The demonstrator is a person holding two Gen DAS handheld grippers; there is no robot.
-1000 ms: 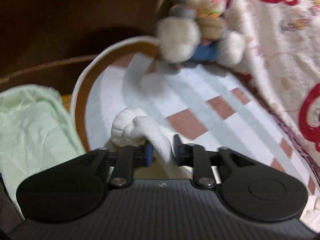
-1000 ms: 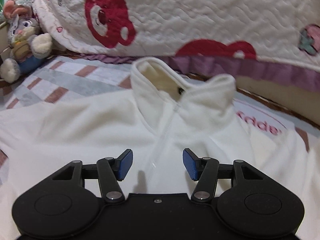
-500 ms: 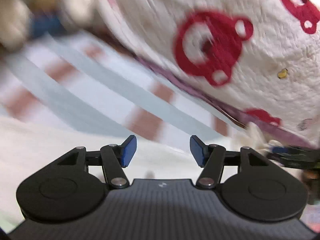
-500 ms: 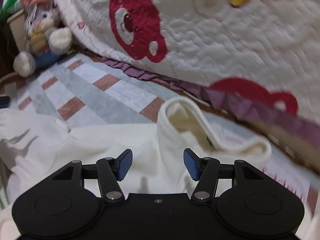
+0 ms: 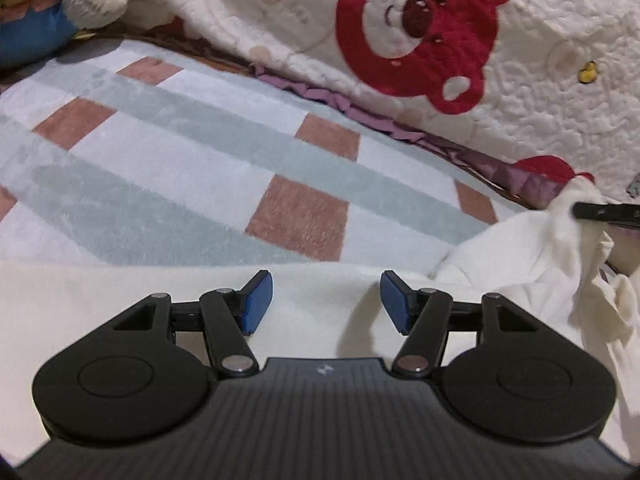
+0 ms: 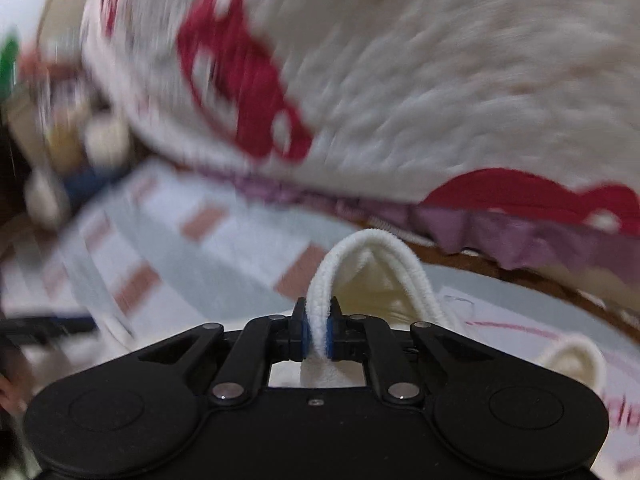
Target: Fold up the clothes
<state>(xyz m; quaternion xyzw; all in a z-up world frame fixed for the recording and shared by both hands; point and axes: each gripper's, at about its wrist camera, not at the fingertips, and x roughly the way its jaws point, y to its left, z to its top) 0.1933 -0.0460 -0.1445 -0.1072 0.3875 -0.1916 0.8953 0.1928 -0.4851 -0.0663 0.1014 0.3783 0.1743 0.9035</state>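
Note:
A cream fleece top [image 5: 320,292] lies spread on a checked blanket [image 5: 180,168]. My left gripper [image 5: 326,300] is open and empty just above the top's flat body. My right gripper [image 6: 316,330] is shut on the top's stand-up collar [image 6: 360,256], which arches up from between the blue pads. In the left wrist view the right gripper's black finger [image 5: 608,213] shows at the far right, against the raised collar fabric [image 5: 568,232]. The right wrist view is motion-blurred.
A quilted white cover with red bear prints [image 5: 420,32] and a purple ruffle [image 5: 380,120] is heaped behind the top. A plush toy [image 5: 52,8] sits at the far left; it is blurred in the right wrist view [image 6: 72,148].
My left gripper let go of the sleeve and swung right over the top's body, now open. My right gripper moved forward and closed on the collar.

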